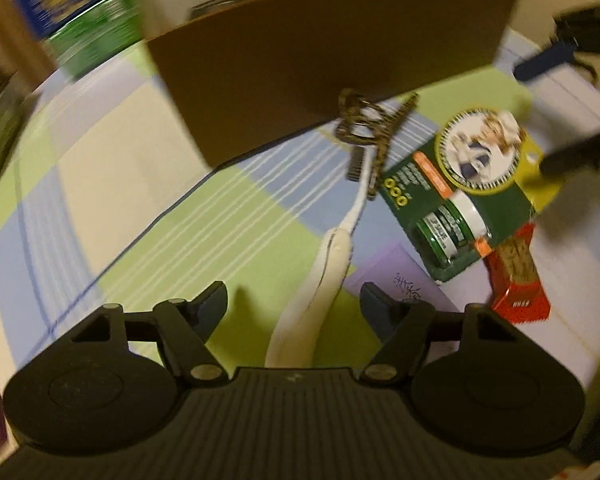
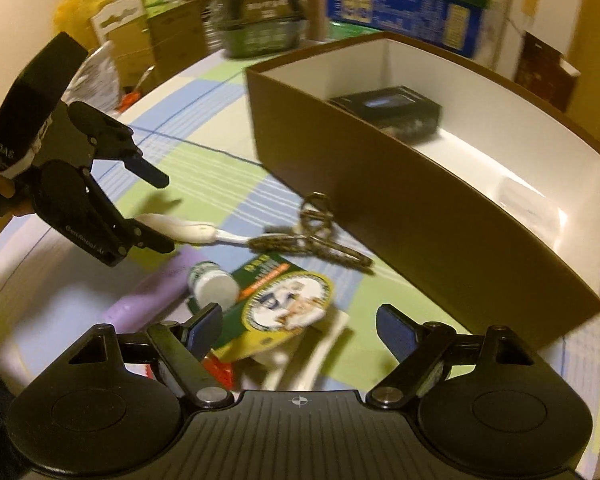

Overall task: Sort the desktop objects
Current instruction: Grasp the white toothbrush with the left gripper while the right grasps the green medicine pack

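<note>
Toothbrush (image 1: 328, 268) lies between the parted fingers of the left gripper (image 1: 294, 300)
Right gripper (image 2: 298, 330) (fingers apart, holding nothing) hovers over a green pack (image 2: 276, 304) beside the box (image 2: 380, 184)

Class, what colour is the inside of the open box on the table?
White inside the brown box, best seen in the right wrist view.

Box (image 2: 400, 200) brown outside, white inside. Cloth (image 1: 100, 200) checked green, blue, cream with white stripes. Toothbrush (image 1: 320, 272) white. Clip (image 1: 364, 128) leopard-patterned. Card (image 1: 460, 184) green and yellow. Packet (image 1: 518, 280) red. Pad (image 2: 148, 292) lilac.
</note>
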Available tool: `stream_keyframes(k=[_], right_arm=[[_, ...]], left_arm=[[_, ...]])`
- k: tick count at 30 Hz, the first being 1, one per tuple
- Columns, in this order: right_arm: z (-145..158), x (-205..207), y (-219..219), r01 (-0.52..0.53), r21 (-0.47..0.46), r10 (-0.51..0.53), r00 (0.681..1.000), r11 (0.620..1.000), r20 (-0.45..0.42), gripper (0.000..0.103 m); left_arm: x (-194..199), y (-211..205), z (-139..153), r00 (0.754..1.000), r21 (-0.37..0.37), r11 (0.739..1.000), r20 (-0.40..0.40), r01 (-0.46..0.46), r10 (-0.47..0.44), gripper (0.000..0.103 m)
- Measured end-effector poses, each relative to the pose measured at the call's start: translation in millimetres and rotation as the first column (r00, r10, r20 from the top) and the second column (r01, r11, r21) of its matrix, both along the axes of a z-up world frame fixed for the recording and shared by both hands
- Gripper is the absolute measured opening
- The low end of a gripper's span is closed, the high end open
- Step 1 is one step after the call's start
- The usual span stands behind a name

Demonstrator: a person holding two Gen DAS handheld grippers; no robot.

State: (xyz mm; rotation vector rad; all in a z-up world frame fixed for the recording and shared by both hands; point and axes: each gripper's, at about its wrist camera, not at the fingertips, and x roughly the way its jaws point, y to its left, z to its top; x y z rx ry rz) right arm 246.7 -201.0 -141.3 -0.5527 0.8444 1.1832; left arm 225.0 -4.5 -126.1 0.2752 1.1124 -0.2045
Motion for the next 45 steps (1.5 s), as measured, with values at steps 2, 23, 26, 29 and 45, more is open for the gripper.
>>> stream_keyframes(k=[2,23,26,29,45], right_arm=[[1,3,-6,0.03,0.0,-0.03,1.0,1.0,-0.008,0.082],[-10,-29,45,-0.261,-0.052,0.263,0.965,0.964,0.018,0.067],[-19,-37,58,-0.329,-0.076,0.331,0.943,0.941,0.022,0.058],[-27,-44,67,-0.372,-0.104,0.378,0.925,0.922,0.046,0.048],[-22,-58,59,-0.328,-0.094,0.339,0.928,0.94,0.152,0.033]], left_arm=[[4,-1,-4,0.999,0.0,0.999,-0.011,0.044,-0.044,0.056],[-84,68,-2,0.861,-0.096,0.856,-0.077,-0.509,0.503,0.017],[-102,69,1,0.819,-0.098,0.813,-0.084,-0.574,0.568,0.017],[-113,70,2,0.794,-0.112,0.786,-0.089,-0.608,0.601,0.017],[-113,63,4,0.785,-0.114,0.777,-0.062,-0.619,0.616,0.029]])
